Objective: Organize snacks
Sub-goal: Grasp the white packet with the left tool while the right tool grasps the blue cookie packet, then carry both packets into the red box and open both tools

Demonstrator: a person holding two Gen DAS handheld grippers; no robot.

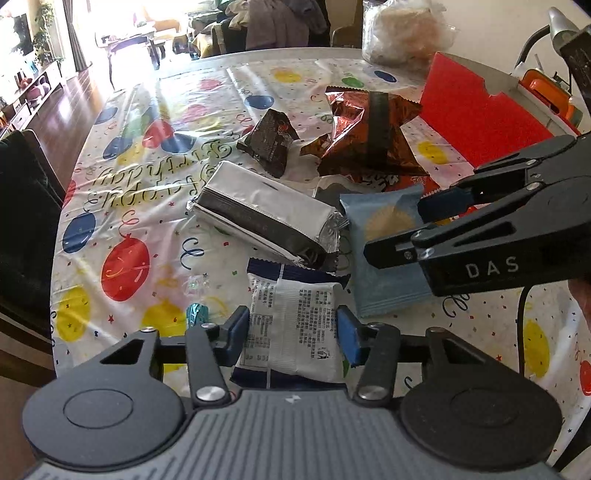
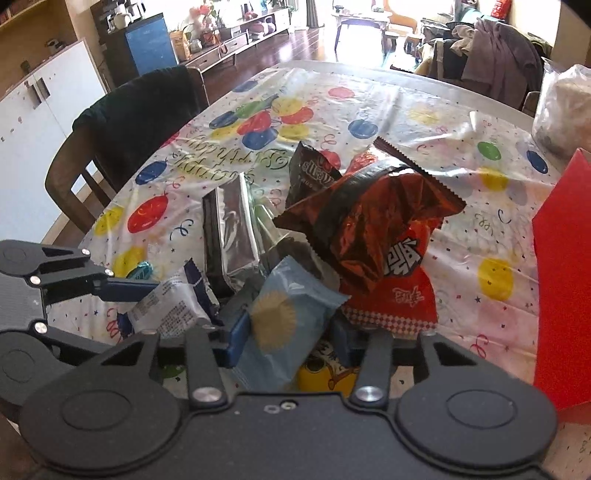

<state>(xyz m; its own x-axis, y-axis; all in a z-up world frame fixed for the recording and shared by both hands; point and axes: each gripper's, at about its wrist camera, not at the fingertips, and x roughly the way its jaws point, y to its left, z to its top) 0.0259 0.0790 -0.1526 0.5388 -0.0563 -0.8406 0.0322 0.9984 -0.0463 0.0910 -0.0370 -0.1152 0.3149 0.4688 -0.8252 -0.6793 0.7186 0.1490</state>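
Observation:
My left gripper (image 1: 293,334) is shut on a white snack packet with printed text and navy ends (image 1: 295,328), low over the table. My right gripper (image 2: 291,334) is shut on a light blue packet with a gold sun mark (image 2: 284,317); it also shows in the left wrist view (image 1: 384,254). A silver foil pack (image 1: 266,218), a small dark brown packet (image 1: 271,142) and a big red-brown foil bag (image 1: 369,136) lie in a loose pile ahead. A red box (image 1: 476,114) stands open at the right.
The round table wears a balloon-print birthday cloth (image 1: 122,221). A clear bag of pale food (image 1: 402,29) sits at the far edge. A dark chair (image 2: 136,110) stands at the table's left side. A small teal candy (image 1: 197,314) lies by my left fingers.

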